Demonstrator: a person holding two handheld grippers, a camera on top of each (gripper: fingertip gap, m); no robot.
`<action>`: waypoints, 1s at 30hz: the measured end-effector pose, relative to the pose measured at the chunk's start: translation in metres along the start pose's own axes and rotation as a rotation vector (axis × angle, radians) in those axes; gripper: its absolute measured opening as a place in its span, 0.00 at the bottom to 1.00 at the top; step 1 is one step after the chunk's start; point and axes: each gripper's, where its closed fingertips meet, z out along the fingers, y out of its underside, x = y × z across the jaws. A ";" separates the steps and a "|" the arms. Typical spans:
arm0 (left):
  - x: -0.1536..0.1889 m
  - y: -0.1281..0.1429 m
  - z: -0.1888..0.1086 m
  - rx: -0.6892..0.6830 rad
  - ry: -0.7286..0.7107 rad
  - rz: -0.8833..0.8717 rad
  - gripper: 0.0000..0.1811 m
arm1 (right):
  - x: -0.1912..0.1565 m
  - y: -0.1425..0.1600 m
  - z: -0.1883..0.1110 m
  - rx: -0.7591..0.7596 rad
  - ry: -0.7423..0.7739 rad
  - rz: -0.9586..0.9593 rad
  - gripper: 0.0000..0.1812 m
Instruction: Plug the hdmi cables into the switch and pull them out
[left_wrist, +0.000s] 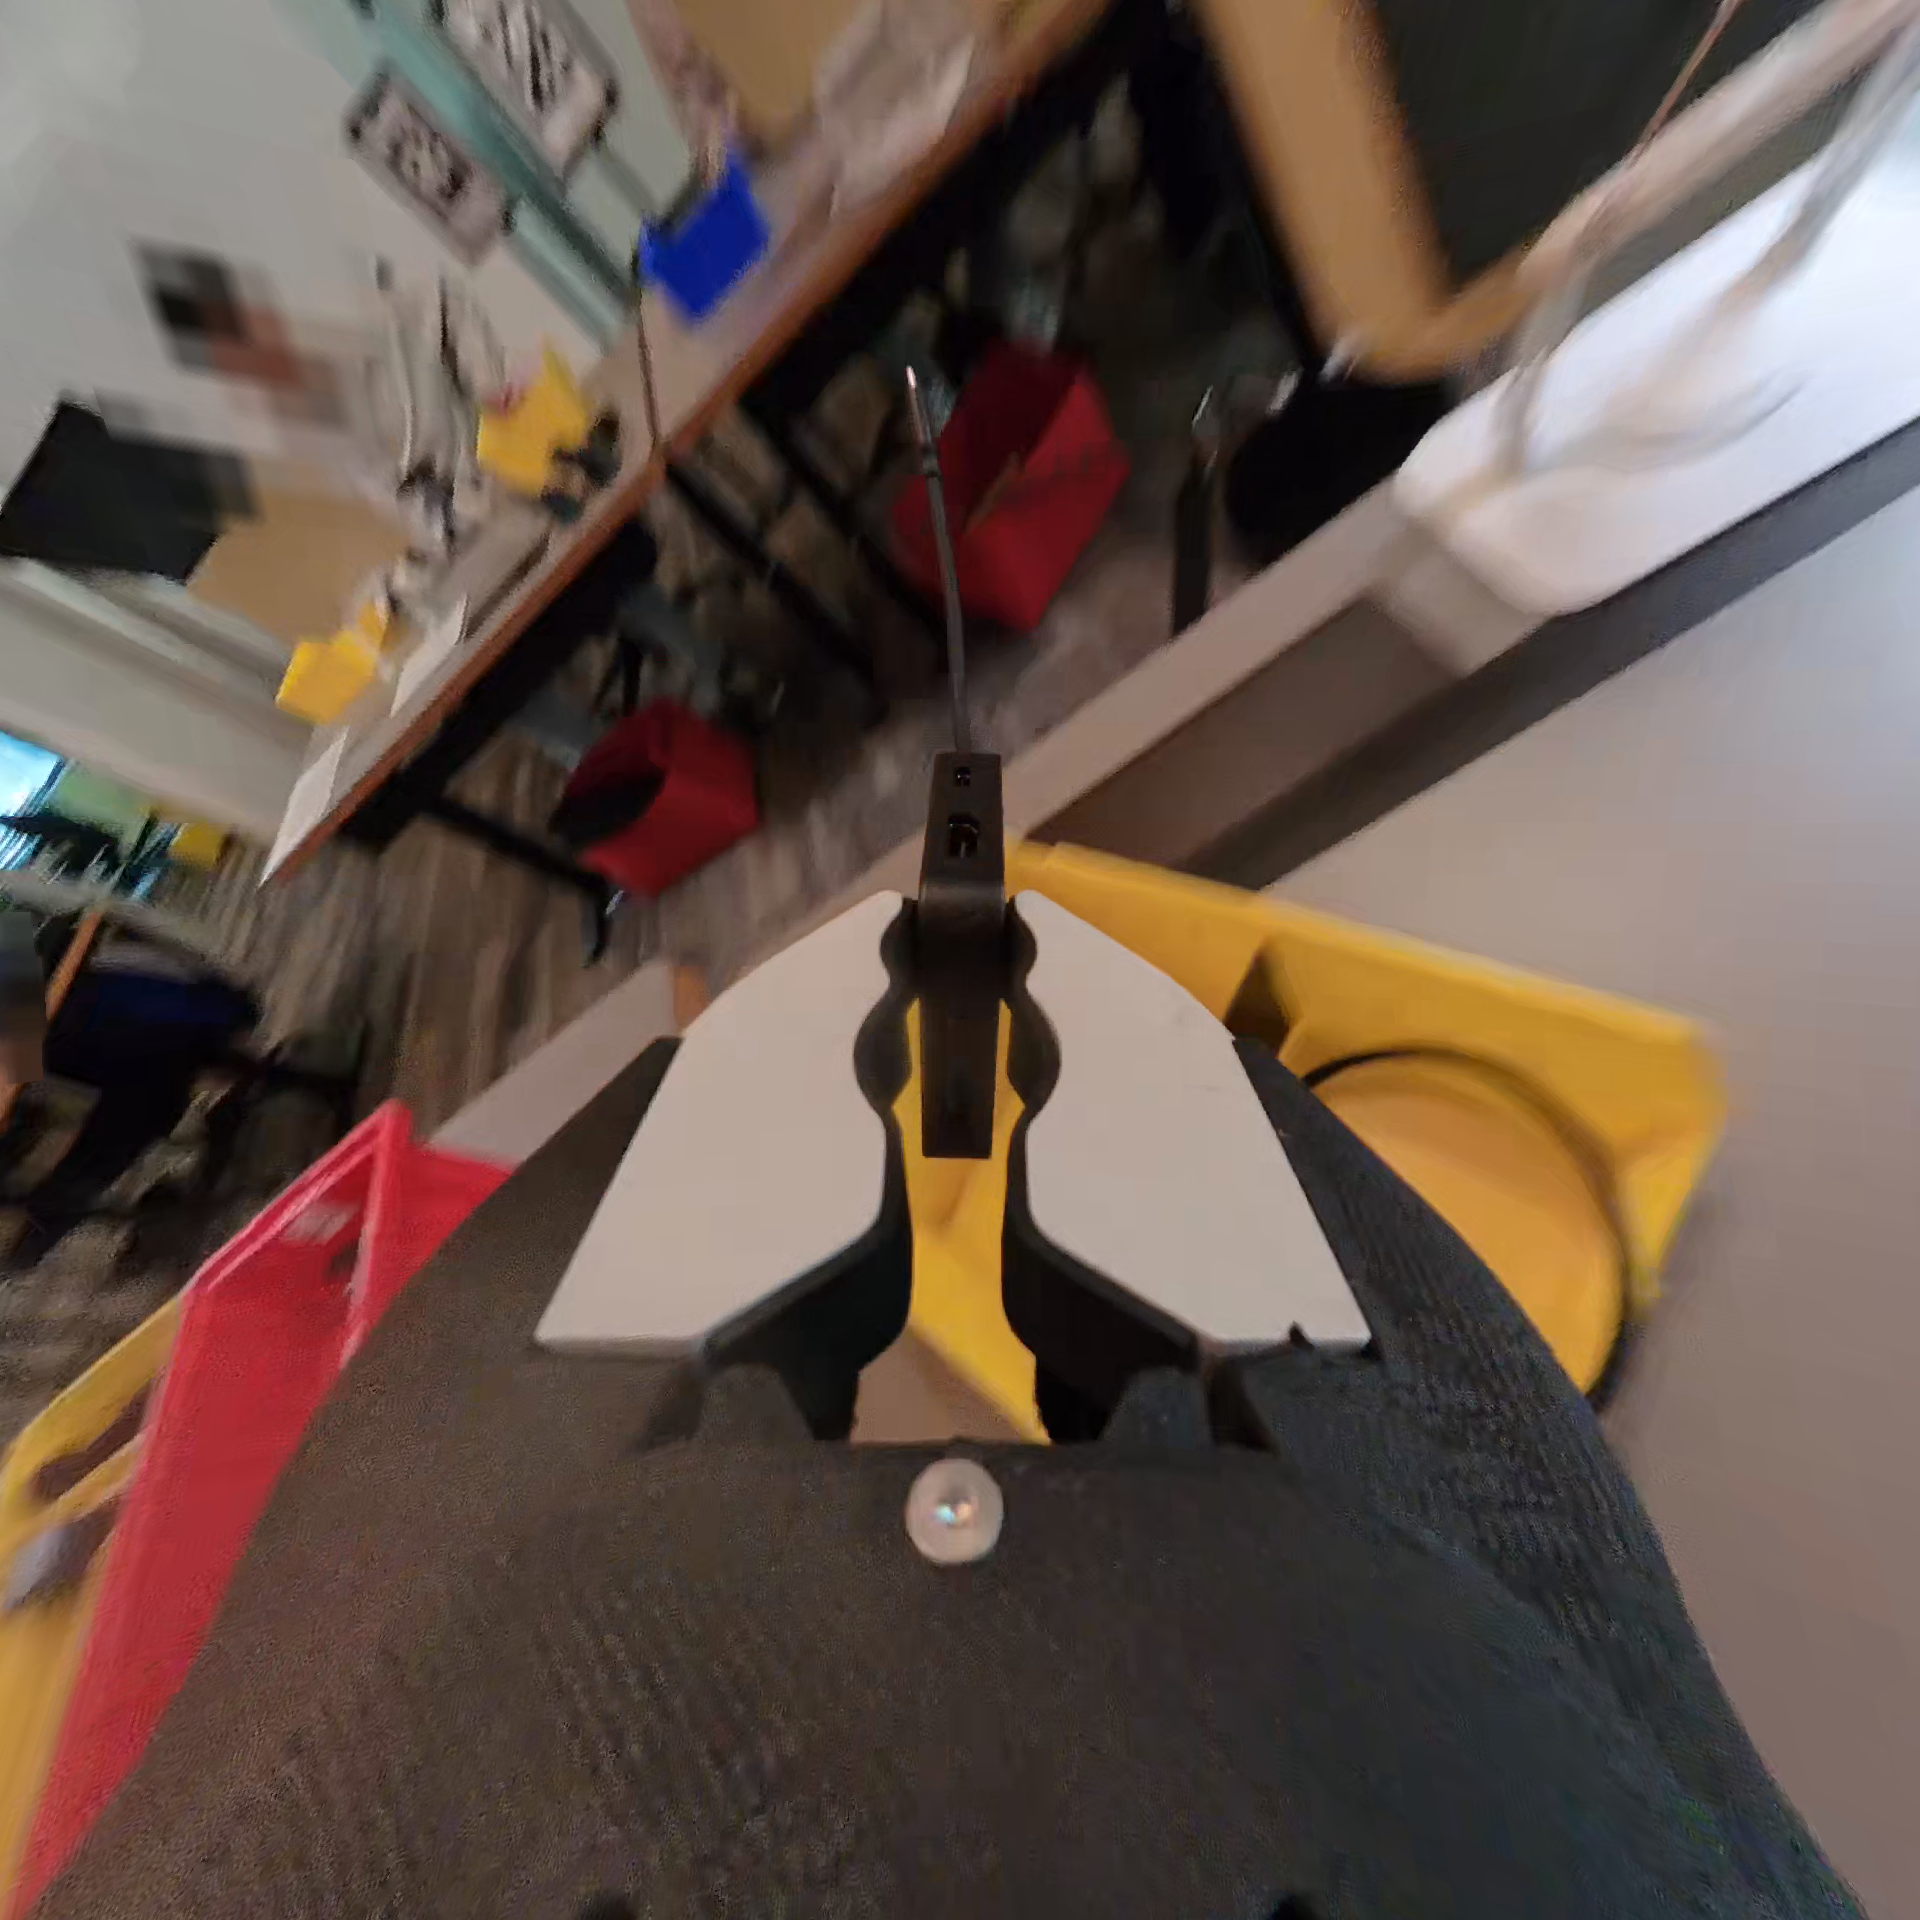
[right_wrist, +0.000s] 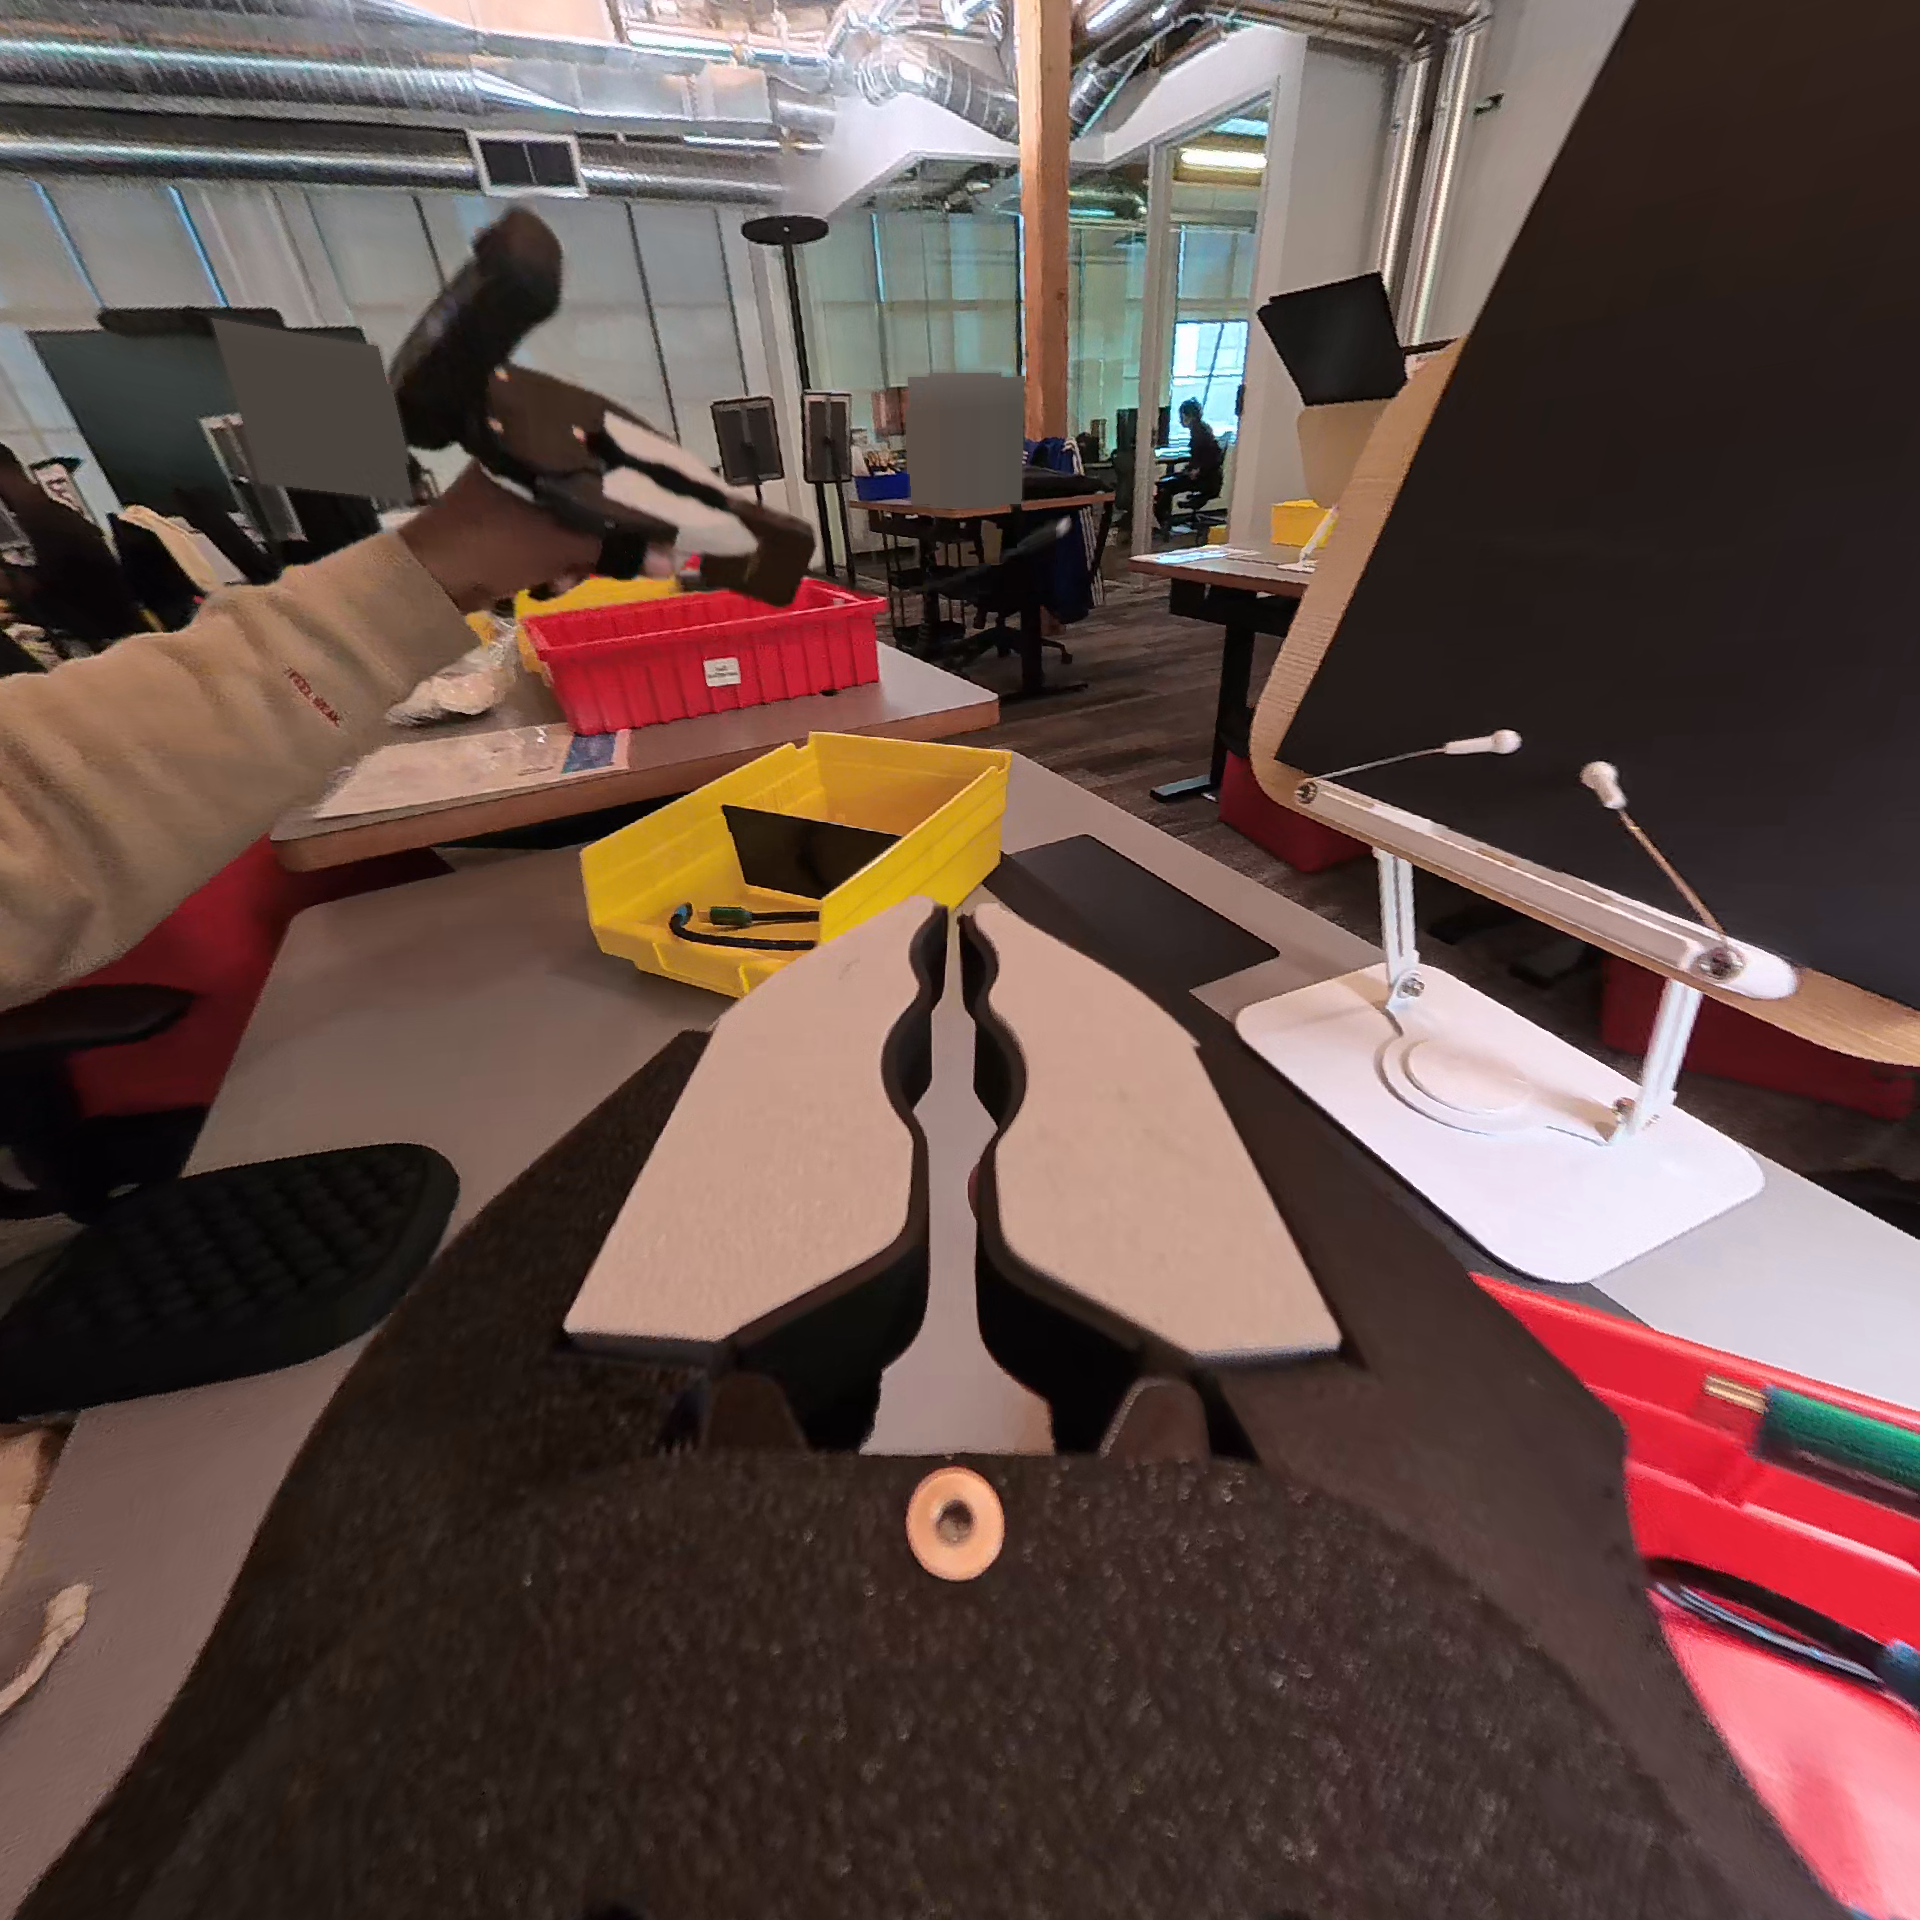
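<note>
Two alike: left gripper (left_wrist: 961, 914) and right gripper (right_wrist: 954, 925), each a coarse, grainy black printed body with pale grey flat plates on top of both fingers (right_wrist: 769, 1132). Wavy black inner finger edges. One round pale stud (right_wrist: 954, 1522) centred behind the fingers. Cream knit sleeve (right_wrist: 187, 727) on the left arm, with small red lettering.

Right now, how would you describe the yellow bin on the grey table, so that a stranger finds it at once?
Start at the grey table beside the white stand. The yellow bin sits near its far edge, ahead of the right gripper. Unlike the red bin on the table behind, it holds a black divider and a short cable.
</note>
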 end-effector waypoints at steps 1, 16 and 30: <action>0.013 -0.022 -0.009 0.085 0.037 -0.022 0.08 | -0.004 0.000 0.002 0.000 -0.011 0.000 0.01; 0.260 -0.184 -0.128 1.046 0.656 -0.236 0.08 | -0.068 0.023 0.045 0.077 -0.260 -0.028 0.17; 0.324 -0.176 -0.128 1.023 1.264 -0.433 0.08 | -0.084 0.000 0.025 0.236 -0.396 -0.019 0.08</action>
